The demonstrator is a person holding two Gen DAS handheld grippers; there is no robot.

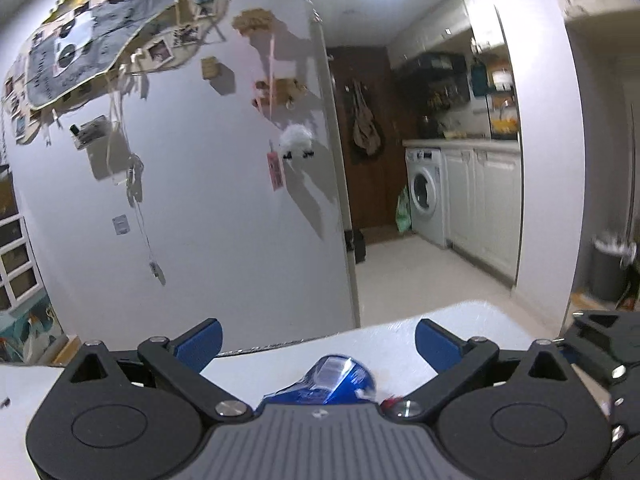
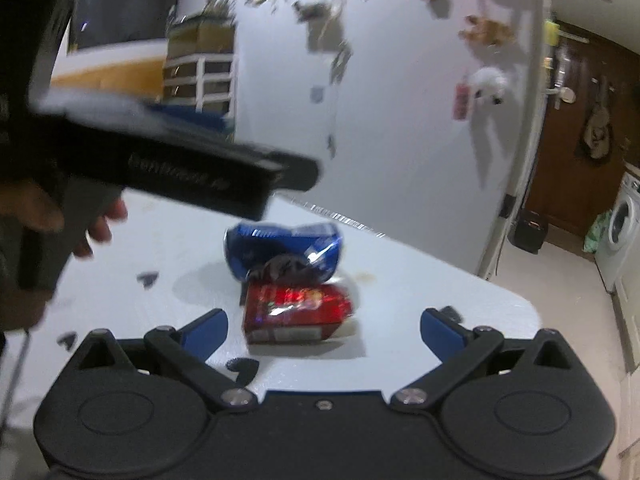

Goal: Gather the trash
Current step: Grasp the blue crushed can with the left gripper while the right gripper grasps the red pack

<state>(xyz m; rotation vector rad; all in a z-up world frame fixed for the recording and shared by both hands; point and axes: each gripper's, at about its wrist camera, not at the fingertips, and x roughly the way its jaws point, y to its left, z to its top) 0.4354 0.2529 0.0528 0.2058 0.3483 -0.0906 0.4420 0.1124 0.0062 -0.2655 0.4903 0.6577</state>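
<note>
A crumpled blue wrapper lies on the white table, with a red snack packet just in front of it and touching it. My right gripper is open above the table, its blue pads wide on either side of the red packet. The left gripper's body, held by a hand, crosses the upper left of the right wrist view. In the left wrist view my left gripper is open, and the blue wrapper sits low between its fingers, partly hidden by the gripper body.
Small dark scraps lie scattered on the tabletop. A decorated white wall stands behind the table. A kitchen with a washing machine opens to the right, and a grey bin stands by the far right wall.
</note>
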